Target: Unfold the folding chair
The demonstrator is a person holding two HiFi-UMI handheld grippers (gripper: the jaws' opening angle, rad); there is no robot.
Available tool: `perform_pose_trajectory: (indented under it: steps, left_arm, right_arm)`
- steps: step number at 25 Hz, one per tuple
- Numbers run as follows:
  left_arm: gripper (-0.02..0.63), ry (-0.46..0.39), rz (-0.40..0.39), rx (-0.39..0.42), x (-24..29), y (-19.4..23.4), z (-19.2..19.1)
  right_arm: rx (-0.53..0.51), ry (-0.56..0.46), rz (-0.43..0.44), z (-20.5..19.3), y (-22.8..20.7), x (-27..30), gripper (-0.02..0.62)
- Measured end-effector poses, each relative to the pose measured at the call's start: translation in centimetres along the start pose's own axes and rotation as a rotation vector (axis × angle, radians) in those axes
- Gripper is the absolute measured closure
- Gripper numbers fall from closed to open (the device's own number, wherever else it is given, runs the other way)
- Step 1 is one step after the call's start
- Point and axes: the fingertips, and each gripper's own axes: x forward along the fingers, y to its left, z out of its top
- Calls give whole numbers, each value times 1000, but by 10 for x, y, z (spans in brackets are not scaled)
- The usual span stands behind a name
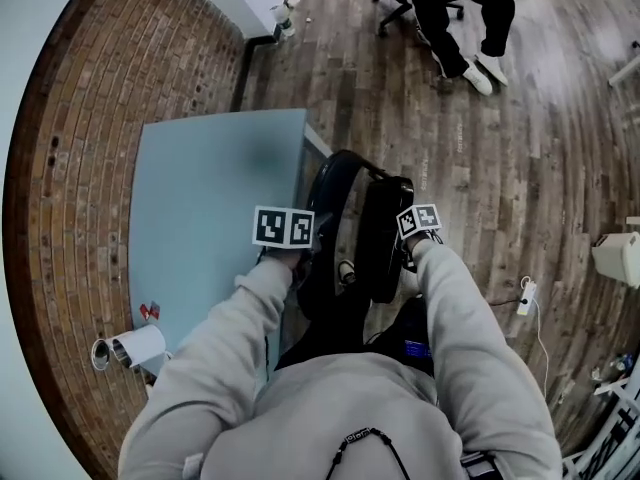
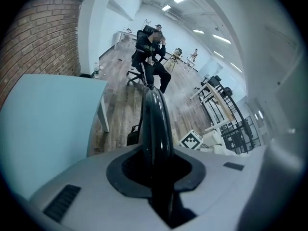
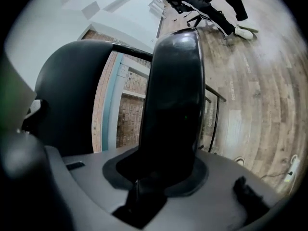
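Observation:
The black folding chair (image 1: 350, 228) stands folded in front of me, between the light blue table and the open wood floor. Its thin left panel (image 2: 155, 124) runs edge-on between the jaws of my left gripper (image 2: 156, 177), which is shut on it. Its thick padded right panel (image 3: 175, 95) fills the jaws of my right gripper (image 3: 161, 177), shut on it. In the head view the left gripper (image 1: 298, 256) and right gripper (image 1: 408, 256) sit under their marker cubes at the chair's near end, fingertips hidden. A black frame tube (image 3: 214, 114) shows beside the padded panel.
The light blue table (image 1: 200, 198) stands close on the chair's left, against a brick wall (image 1: 70, 168). A white cylinder (image 1: 135, 348) lies at its near corner. A seated person (image 1: 460, 18) is far across the wood floor. A white power strip (image 1: 526, 298) lies at right.

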Motion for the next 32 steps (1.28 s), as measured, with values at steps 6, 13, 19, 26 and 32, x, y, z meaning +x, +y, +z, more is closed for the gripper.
perform_pose_trajectory:
  steps: [6,13,19,26,32]
  left_arm:
    - [528,-5,20,10,27,-40,-10]
    - [532,-10,31,-9,51,-59,-16]
    - [538,0,50,30,74,-68,-13]
    - [537,14,-18,-11,111,-93,-19]
    - [538,-6,4,-21,124,-86,-24]
  right_arm:
    - [-1,4,135,-27,-59,-41,474]
    - [-50,-2,274,-37,-116,-71,474]
    - [-83,-67,421,-46,-165,-92,472]
    - [-104,-131,568,-66,-235,-113,472]
    - [-159,-189,673,-60,-273,-119,468]
